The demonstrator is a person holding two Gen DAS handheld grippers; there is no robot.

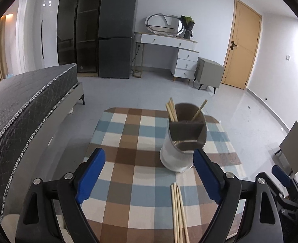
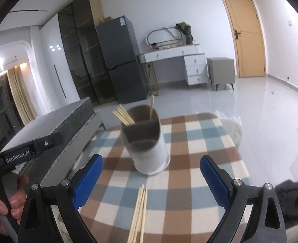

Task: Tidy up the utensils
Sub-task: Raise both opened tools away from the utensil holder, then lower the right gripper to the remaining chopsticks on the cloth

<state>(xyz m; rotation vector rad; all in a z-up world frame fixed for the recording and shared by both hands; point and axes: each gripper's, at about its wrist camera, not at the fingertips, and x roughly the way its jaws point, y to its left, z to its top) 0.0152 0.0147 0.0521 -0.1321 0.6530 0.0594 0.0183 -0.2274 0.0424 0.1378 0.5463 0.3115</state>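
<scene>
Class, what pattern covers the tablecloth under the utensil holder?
The tablecloth is checked in brown, blue and cream; clearest in the left wrist view.

tablecloth (image 1: 128,125): blue-brown-cream check | holder (image 1: 177,158): white | chopsticks (image 1: 178,212): pale wood

One utensil holder (image 1: 181,151) is standing near the far edge of the checked tablecloth (image 1: 128,182). About four chopsticks (image 1: 178,212) are lying loose at the near edge; roughly four more (image 1: 171,110) are leaning in the holder's far-left compartment and one chopstick (image 1: 199,110) in its far-right.
</scene>
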